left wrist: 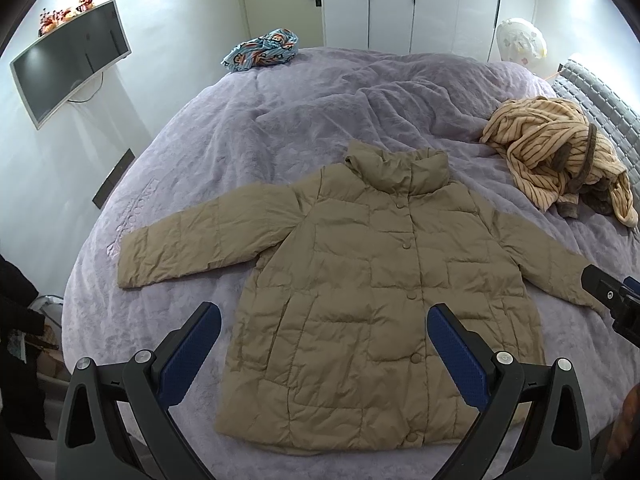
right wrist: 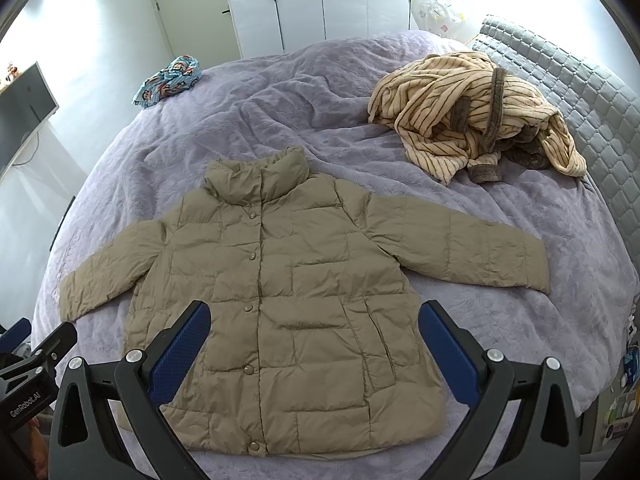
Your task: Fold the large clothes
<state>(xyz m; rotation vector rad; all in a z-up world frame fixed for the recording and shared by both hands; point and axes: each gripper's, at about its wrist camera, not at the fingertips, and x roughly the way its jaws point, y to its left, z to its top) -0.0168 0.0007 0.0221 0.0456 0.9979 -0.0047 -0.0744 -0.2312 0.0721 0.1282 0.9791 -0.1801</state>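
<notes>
Open grippers (left wrist: 324,320) above flat jacket (left wrist: 360,288)

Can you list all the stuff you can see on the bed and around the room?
Puffy jacket: one, tan, spread flat and snapped shut, near side of the bed.
Striped robe: one, cream with brown stripes, heaped near the headboard.
Cartoon cloth: one, blue, bunched at the far edge.
Blanket: one, lilac, covering the bed.
Headboard: one, grey, quilted, right side.
TV: one, white frame, left wall.
Wardrobe: one, white, far wall.
Left gripper: one, black with blue pads, open above the jacket.
Right gripper: same, open.
</notes>
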